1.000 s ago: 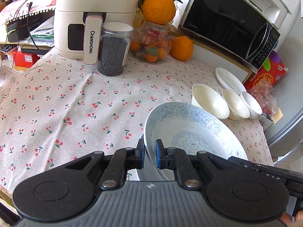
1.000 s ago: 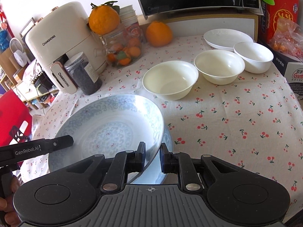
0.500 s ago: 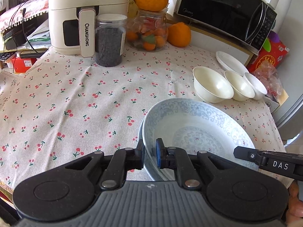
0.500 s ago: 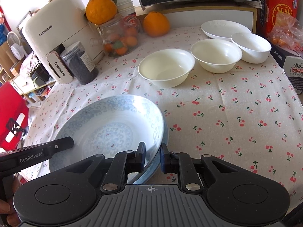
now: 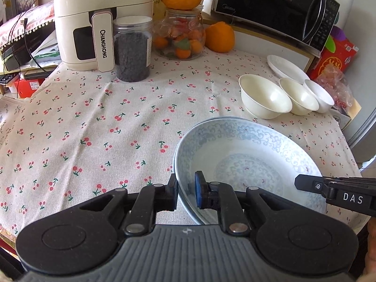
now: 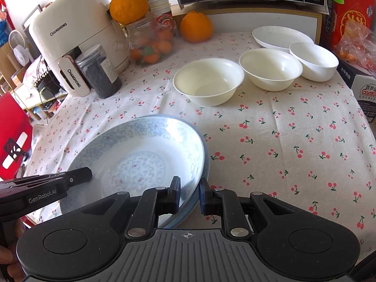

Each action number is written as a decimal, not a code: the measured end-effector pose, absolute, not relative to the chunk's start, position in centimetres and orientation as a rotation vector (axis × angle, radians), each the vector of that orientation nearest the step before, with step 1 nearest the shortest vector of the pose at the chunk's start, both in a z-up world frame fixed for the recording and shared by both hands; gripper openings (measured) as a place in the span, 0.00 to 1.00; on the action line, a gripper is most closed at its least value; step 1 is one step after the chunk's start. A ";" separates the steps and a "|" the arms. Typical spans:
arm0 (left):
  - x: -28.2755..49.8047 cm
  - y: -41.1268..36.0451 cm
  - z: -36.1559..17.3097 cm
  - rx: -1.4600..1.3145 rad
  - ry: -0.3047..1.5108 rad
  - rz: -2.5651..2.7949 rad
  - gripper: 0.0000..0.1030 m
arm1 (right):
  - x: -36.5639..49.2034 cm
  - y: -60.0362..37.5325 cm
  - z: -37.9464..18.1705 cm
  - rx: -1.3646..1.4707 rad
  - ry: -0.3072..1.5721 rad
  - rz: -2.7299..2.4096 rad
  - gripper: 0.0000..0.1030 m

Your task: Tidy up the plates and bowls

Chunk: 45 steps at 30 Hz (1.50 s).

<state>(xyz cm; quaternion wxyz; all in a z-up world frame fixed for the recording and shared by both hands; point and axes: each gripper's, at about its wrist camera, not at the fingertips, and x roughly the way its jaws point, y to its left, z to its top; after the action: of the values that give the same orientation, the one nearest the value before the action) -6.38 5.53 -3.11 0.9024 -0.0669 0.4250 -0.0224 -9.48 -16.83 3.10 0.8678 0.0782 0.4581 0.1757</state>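
A large blue-patterned plate [image 5: 246, 162] [image 6: 138, 162] sits stacked on a second similar plate whose rim [image 6: 206, 164] shows beneath it, near the table's front edge. My left gripper [image 5: 186, 189] straddles its left rim with the jaws slightly apart. My right gripper [image 6: 189, 195] straddles its right rim, jaws also slightly apart. Three white bowls [image 6: 209, 82] [image 6: 270, 70] [image 6: 313, 60] stand in a row behind, with a white plate [image 6: 282, 36] at the far right back.
A cream air fryer [image 5: 98, 18], a jar of dark beans [image 5: 132, 49], a glass jar with an orange on top [image 5: 179, 35], another orange [image 5: 219, 36] and a microwave [image 5: 277, 7] line the back. A red box [image 6: 352, 11] and bagged goods stand right.
Both grippers lowered the blue plate onto the lower plate, and their jaws have opened a little around its rim.
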 end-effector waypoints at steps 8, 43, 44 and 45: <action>-6.5 5.2 -3.1 -0.094 0.877 -0.050 0.13 | -9.7 -16.2 3.2 0.115 0.950 0.362 0.17; -6.6 3.6 -3.6 0.069 0.860 -0.023 0.15 | -10.0 -14.0 2.5 -0.083 0.905 0.316 0.19; -6.6 3.6 -3.6 0.068 0.860 -0.022 0.15 | -10.0 -14.0 2.5 -0.077 0.907 0.316 0.19; -6.5 3.6 -3.6 0.065 0.861 -0.021 0.15 | -9.9 -14.0 2.6 -0.071 0.909 0.315 0.19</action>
<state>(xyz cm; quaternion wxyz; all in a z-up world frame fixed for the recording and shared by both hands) -6.54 3.61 -3.61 0.9083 0.0317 0.4170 -0.0102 -9.93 -14.04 2.55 0.8860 -0.0341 0.4369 0.1514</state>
